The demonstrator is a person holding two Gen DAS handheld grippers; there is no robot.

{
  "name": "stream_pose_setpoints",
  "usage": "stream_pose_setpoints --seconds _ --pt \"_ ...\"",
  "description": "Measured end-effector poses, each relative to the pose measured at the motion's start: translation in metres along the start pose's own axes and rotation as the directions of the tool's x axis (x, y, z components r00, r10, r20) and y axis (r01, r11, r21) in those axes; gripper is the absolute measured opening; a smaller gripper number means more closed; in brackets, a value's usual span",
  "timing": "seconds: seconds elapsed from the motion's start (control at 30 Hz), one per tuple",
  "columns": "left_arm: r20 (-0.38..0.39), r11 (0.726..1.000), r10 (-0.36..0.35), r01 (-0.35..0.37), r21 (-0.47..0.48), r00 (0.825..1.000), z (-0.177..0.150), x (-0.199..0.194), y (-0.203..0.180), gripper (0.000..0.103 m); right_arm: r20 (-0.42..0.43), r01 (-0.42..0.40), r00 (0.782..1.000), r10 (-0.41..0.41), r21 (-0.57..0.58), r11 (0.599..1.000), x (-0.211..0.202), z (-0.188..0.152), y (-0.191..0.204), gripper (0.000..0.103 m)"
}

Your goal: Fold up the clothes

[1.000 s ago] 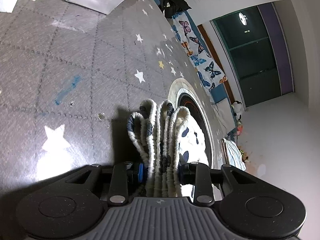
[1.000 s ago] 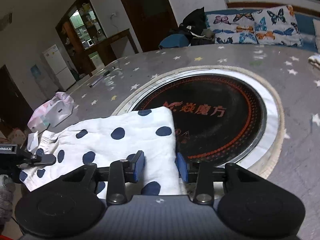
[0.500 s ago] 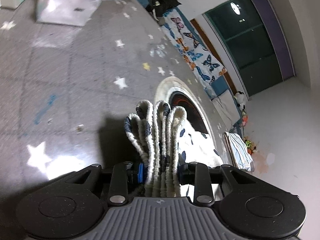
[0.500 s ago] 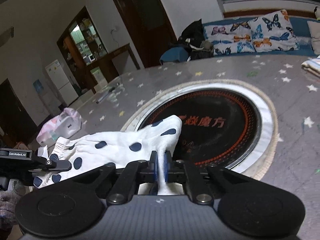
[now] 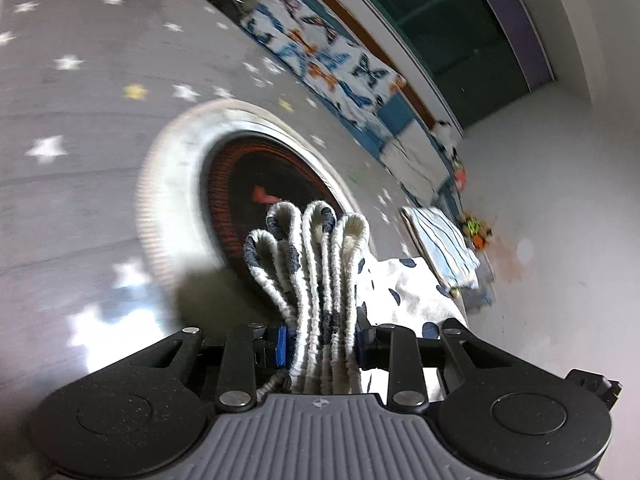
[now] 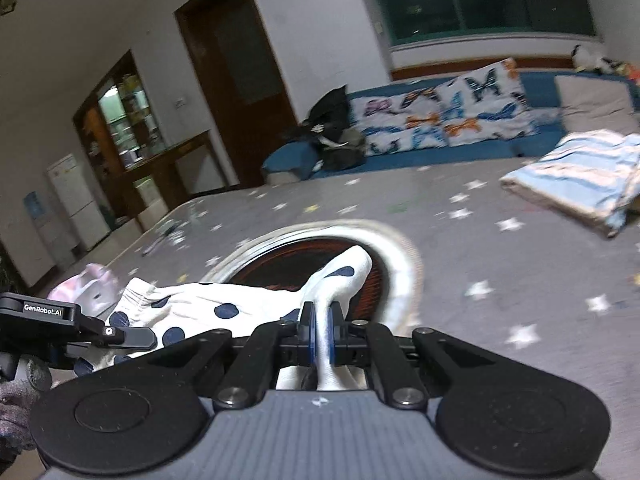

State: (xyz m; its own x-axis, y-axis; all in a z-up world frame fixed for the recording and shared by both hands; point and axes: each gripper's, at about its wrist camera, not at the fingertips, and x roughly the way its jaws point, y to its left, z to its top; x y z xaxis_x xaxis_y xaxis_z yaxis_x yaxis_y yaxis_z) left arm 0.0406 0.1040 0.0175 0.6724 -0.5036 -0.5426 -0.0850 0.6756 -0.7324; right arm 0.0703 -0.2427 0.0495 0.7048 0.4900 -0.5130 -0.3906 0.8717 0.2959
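Between the jaws of the left gripper (image 5: 320, 338) sits the bunched, ribbed waistband of the spotted shorts (image 5: 312, 264), its folds standing up past the fingertips, the jaws closed against it from both sides. The right gripper (image 6: 319, 338) has its jaws pinched nearly together on a thin corner of the same shorts, whose white cloth stretches leftward from them. Beyond both jaws lies the starred grey table (image 6: 500, 264) with its dark round hotplate (image 5: 256, 184), and farther right a folded striped cloth (image 6: 576, 176).
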Motion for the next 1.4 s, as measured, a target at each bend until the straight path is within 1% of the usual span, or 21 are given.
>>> stream_pose_setpoints --seconds 0.13,0.3,0.47,0.6,0.8,0.97,1.07,1.1,1.13,1.2,1.27,1.33,1.4 --pt "-0.042 0.999 -0.002 0.004 0.044 0.999 0.004 0.032 -0.029 0.032 0.021 0.063 0.998 -0.063 0.007 0.998 -0.011 0.009 -0.024 0.005" --pt "-0.076 0.996 0.001 0.006 0.094 0.997 0.007 0.068 -0.058 0.032 0.040 0.125 0.991 -0.125 0.019 0.992 -0.018 0.018 -0.055 0.005" --pt "-0.106 0.990 0.019 -0.005 0.138 0.994 0.010 0.102 -0.080 0.032 0.054 0.175 0.983 -0.177 0.032 0.984 -0.023 0.026 -0.083 0.005" --pt "-0.121 0.983 0.044 -0.021 0.184 0.992 0.005 0.125 -0.097 0.032 0.049 0.217 0.974 -0.219 0.037 0.975 -0.023 0.026 -0.103 0.005" --pt "-0.146 0.972 0.087 -0.052 0.229 0.985 -0.005 0.149 -0.107 0.032 0.009 0.259 0.965 -0.261 0.076 0.963 -0.017 0.015 -0.131 0.005" --pt "-0.155 0.964 0.127 -0.086 0.250 0.980 -0.011 0.158 -0.106 0.034 -0.028 0.282 0.959 -0.281 0.110 0.953 -0.012 0.004 -0.149 0.006" --pt "-0.152 0.960 0.145 -0.102 0.261 0.978 -0.012 0.160 -0.105 0.037 -0.043 0.301 0.954 -0.298 0.115 0.947 -0.010 0.000 -0.153 0.012" --pt "-0.149 0.958 0.153 -0.109 0.267 0.977 -0.012 0.160 -0.106 0.039 -0.047 0.309 0.951 -0.306 0.115 0.944 -0.009 -0.001 -0.154 0.016" --pt "-0.145 0.955 0.160 -0.116 0.274 0.976 -0.012 0.160 -0.106 0.043 -0.049 0.318 0.948 -0.314 0.115 0.941 -0.009 -0.001 -0.155 0.017" --pt "-0.136 0.948 0.178 -0.133 0.288 0.975 -0.013 0.160 -0.107 0.047 -0.045 0.328 0.945 -0.325 0.118 0.937 -0.009 0.000 -0.156 0.018" --pt "-0.129 0.943 0.189 -0.143 0.300 0.973 -0.014 0.160 -0.107 0.051 -0.038 0.327 0.945 -0.325 0.119 0.937 -0.009 0.002 -0.156 0.023" --pt "-0.121 0.939 0.196 -0.150 0.310 0.973 -0.014 0.159 -0.108 0.057 -0.032 0.320 0.947 -0.318 0.113 0.941 -0.008 0.004 -0.154 0.036" --pt "-0.110 0.934 0.201 -0.157 0.321 0.973 -0.015 0.156 -0.109 0.060 -0.034 0.302 0.953 -0.300 0.098 0.948 -0.004 0.007 -0.149 0.042"
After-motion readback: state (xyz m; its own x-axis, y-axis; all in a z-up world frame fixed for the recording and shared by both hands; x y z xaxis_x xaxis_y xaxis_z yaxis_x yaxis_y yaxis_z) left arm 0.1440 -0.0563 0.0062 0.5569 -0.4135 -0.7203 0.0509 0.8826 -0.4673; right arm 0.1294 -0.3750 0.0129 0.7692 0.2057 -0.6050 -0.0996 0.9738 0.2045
